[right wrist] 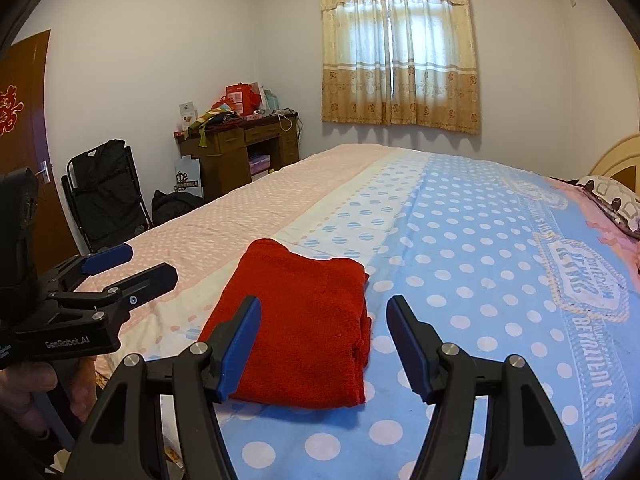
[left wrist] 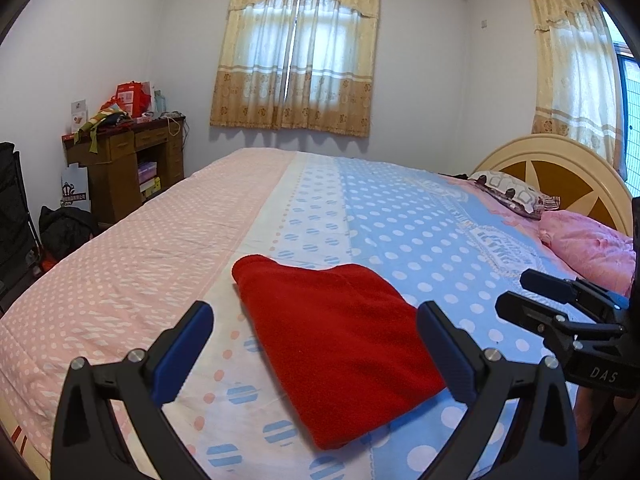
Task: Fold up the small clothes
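A red garment (left wrist: 336, 344) lies folded into a thick rectangle on the bed, also seen in the right wrist view as the red garment (right wrist: 304, 320). My left gripper (left wrist: 316, 328) hovers above its near end, open, nothing between its blue pads. My right gripper (right wrist: 324, 320) hangs over the garment's near right edge, open and empty too. In the left wrist view the right gripper (left wrist: 520, 292) shows at the right edge, jaws apart. The left gripper (right wrist: 150, 266) appears at the left of the right wrist view, held by a hand (right wrist: 36, 384).
The bed sheet (left wrist: 400, 216) is pink on the left and blue with white dots on the right. Pillows (left wrist: 588, 244) and a round headboard (left wrist: 560, 176) sit at the right. A cluttered wooden desk (right wrist: 240, 148), a black folding chair (right wrist: 104, 192) and a door (right wrist: 24, 128) stand beyond the bed.
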Action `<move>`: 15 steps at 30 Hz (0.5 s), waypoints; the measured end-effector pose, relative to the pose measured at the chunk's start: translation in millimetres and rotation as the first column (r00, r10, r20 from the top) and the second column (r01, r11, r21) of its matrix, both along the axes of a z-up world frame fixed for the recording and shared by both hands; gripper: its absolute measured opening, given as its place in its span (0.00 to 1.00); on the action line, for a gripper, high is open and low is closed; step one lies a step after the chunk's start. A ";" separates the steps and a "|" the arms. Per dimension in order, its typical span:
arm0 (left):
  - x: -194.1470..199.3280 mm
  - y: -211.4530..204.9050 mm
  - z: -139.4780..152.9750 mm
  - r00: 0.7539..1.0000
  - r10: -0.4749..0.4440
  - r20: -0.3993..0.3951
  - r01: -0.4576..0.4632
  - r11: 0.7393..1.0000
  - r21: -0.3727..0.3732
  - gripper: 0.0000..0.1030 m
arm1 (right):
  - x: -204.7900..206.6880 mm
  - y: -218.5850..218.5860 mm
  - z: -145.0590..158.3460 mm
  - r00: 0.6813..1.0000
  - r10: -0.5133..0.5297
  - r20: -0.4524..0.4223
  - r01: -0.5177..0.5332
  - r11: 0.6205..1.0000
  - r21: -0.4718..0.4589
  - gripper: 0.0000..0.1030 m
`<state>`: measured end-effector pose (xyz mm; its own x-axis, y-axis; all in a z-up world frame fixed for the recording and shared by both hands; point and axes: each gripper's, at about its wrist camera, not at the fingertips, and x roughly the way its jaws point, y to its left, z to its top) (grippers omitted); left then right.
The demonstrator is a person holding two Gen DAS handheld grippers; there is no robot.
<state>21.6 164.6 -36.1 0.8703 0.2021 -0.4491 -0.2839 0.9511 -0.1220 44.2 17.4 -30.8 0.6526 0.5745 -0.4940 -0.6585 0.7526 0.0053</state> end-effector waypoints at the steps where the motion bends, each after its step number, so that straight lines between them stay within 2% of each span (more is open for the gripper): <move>1: -0.4 -0.2 0.3 1.000 0.000 0.000 0.000 1.000 -0.001 1.00 | -0.2 0.1 -0.3 1.000 0.000 -0.001 0.000 1.000 0.000 0.64; 15: -1.0 -3.8 -0.8 1.000 -0.001 -0.004 0.001 1.000 0.004 1.00 | -3.6 -1.4 -0.2 1.000 0.001 -0.007 -0.001 1.000 0.003 0.64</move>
<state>20.6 160.9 -36.8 0.8686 0.2032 -0.4519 -0.2835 0.9518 -0.1170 40.6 16.0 -31.0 0.6485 0.5766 -0.4969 -0.6591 0.7520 0.0124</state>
